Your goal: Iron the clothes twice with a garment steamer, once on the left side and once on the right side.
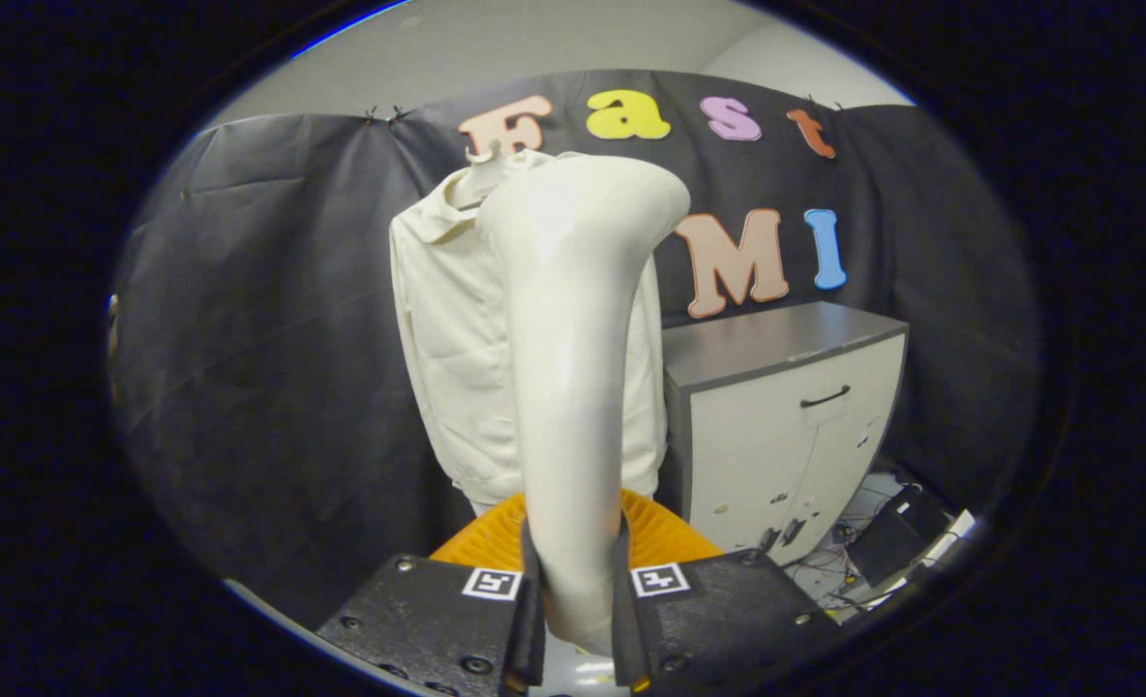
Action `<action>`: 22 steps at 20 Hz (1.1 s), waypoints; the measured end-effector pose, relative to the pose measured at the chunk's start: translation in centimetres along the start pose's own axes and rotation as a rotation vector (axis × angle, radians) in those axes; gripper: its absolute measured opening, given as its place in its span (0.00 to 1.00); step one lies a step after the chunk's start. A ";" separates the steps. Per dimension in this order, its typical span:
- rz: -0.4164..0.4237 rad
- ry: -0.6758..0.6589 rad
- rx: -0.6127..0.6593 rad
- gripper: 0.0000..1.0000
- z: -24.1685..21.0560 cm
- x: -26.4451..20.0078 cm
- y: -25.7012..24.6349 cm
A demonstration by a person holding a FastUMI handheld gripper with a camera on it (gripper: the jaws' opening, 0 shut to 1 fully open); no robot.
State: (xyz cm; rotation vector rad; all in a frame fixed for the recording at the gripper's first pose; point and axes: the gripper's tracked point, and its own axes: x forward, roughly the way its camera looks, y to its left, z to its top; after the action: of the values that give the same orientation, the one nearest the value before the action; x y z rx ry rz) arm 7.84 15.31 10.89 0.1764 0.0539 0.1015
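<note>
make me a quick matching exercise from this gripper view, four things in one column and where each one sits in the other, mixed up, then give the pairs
Things:
1. white plastic garment steamer
2. cream long-sleeved garment
3. white cabinet with a grey top and black handle
4. orange ribbed object

Places:
A. standing beside the garment, against the black cloth wall
B. low down, just beyond the fingers, behind the steamer's handle
C. hanging in front of the black cloth wall, behind the steamer
D. upright between the two fingers of the gripper, both pressing its handle

Pairs: 1-D, 2-C, 3-A, 4-B
</note>
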 end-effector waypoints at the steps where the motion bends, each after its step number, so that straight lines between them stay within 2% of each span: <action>1: 0.002 -0.023 -0.008 0.27 0.6 -0.1 0.1; 14: 0.003 -0.134 -0.162 0.27 3.8 -2.6 0.7; 22: 0.031 -0.102 -0.184 0.27 3.1 -2.1 2.1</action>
State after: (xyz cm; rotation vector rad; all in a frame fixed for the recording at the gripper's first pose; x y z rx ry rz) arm 5.77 16.61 14.44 -0.0015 -0.0603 0.1280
